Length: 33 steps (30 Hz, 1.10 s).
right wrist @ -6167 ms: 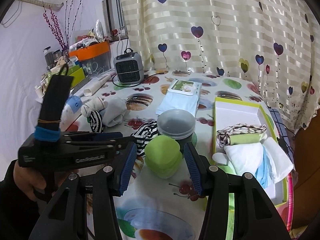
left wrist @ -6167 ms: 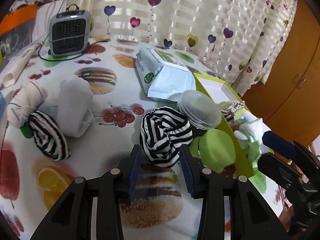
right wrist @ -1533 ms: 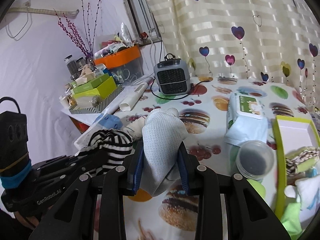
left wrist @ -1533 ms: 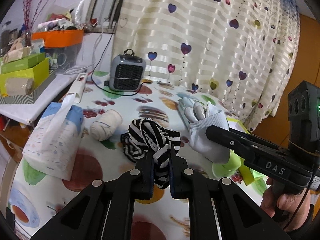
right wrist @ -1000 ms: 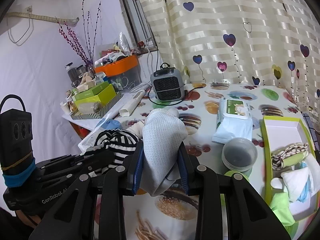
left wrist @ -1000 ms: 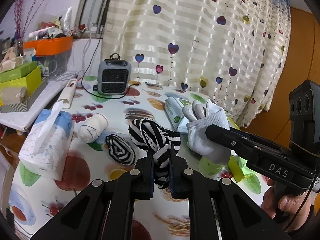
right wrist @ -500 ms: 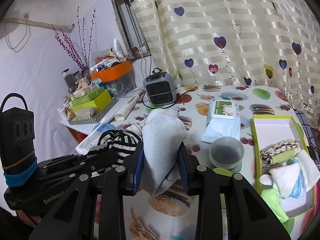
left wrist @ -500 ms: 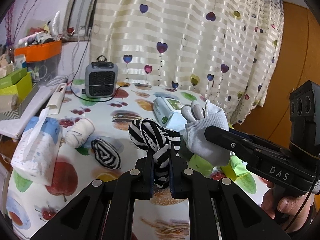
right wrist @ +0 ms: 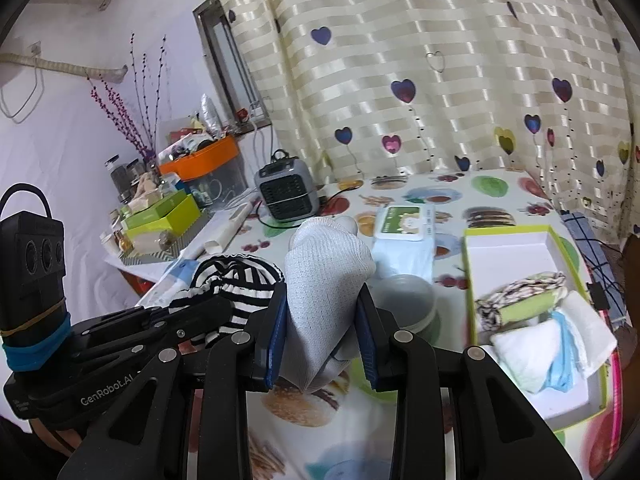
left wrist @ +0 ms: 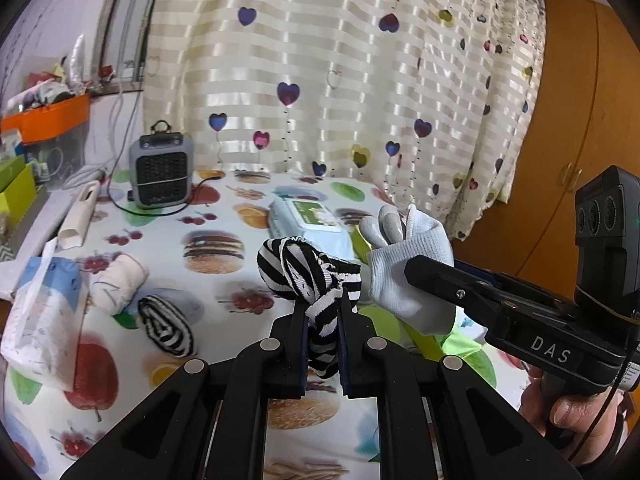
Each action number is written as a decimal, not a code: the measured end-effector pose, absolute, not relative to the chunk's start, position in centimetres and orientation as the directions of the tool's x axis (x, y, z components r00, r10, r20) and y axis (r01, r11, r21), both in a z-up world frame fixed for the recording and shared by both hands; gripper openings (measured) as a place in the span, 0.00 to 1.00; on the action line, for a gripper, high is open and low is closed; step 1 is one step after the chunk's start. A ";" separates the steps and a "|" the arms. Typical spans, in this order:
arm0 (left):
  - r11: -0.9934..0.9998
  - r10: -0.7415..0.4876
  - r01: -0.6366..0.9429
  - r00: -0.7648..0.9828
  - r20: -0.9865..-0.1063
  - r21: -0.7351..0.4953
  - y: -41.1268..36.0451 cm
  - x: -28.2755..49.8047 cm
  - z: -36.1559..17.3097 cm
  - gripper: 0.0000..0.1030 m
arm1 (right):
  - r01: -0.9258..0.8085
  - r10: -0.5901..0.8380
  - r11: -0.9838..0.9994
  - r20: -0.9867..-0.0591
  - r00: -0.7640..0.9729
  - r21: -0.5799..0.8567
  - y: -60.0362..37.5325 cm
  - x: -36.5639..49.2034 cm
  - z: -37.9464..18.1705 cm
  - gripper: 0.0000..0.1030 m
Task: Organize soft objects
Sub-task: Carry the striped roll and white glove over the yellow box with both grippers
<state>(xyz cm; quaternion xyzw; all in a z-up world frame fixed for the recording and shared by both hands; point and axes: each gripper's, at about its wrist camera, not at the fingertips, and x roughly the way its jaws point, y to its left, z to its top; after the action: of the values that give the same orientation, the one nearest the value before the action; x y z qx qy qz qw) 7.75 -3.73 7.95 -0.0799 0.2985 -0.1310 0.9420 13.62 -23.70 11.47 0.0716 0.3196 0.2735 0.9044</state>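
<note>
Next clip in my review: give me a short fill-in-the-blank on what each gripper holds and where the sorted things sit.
1. The left gripper is shut on a black-and-white ____ cloth.
2. The right gripper is shut on a white ____.
3. The folded cloths already sorted lie in a box with a ____ rim.
4. Another rolled striped cloth lies on the ____.

Missing words: striped; glove; green; table
</note>
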 end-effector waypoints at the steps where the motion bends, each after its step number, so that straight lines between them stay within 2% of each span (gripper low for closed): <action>1: 0.953 -0.297 0.203 0.787 -0.541 -0.227 -4.0 7.8 8.0 0.10 | -0.444 0.537 0.843 -0.539 0.649 0.305 -24.0 13.7 11.5 0.32; 33: 0.906 -0.421 0.363 0.704 -0.572 -0.220 -13.4 16.3 7.5 0.10 | -0.211 0.333 0.939 -0.565 0.754 0.273 -35.3 19.6 10.3 0.32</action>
<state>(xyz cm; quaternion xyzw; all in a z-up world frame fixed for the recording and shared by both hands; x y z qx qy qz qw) 16.34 -13.43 7.54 -0.0453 0.3209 -0.2126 0.9218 19.63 -35.27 10.25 0.0964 0.3186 0.1460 0.9316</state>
